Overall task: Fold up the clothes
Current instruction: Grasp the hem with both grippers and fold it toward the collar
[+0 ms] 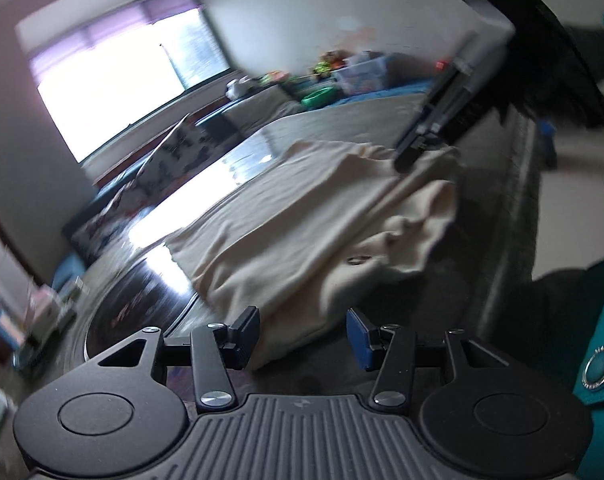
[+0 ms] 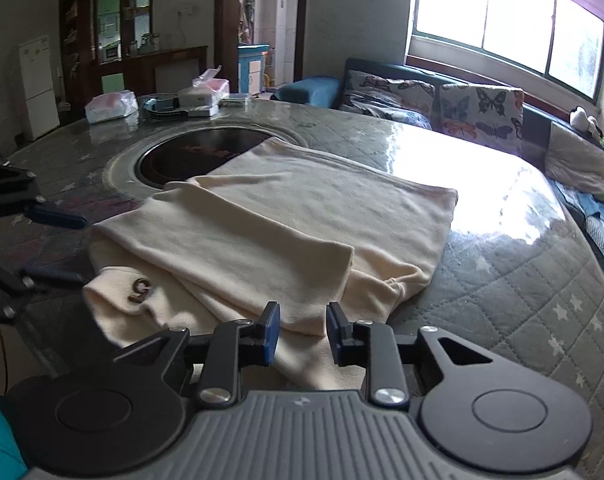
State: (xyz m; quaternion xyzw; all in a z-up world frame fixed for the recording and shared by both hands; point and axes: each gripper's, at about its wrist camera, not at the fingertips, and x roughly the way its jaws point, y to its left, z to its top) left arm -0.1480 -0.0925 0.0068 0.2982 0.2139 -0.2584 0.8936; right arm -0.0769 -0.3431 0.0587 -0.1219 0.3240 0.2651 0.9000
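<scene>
A cream garment (image 2: pixel 286 220) with a small brown "G" mark (image 2: pixel 140 290) lies partly folded on the round table (image 2: pixel 501 280). It also shows in the left wrist view (image 1: pixel 309 216), which is blurred. My right gripper (image 2: pixel 303 334) is open and empty, its jaws standing over the garment's near edge. My left gripper (image 1: pixel 303 334) is open and empty at the garment's near corner; its blue fingertips (image 2: pixel 56 216) show at the left in the right wrist view. The right gripper shows as a dark shape (image 1: pixel 429 128) at the garment's far side.
A dark glass inset (image 2: pixel 198 156) sits in the table's middle, partly under the garment. Tissue packs and boxes (image 2: pixel 198 94) stand at the far edge. A sofa with butterfly cushions (image 2: pixel 453 108) runs under the window. A teal sleeve (image 1: pixel 597 340) is at the right.
</scene>
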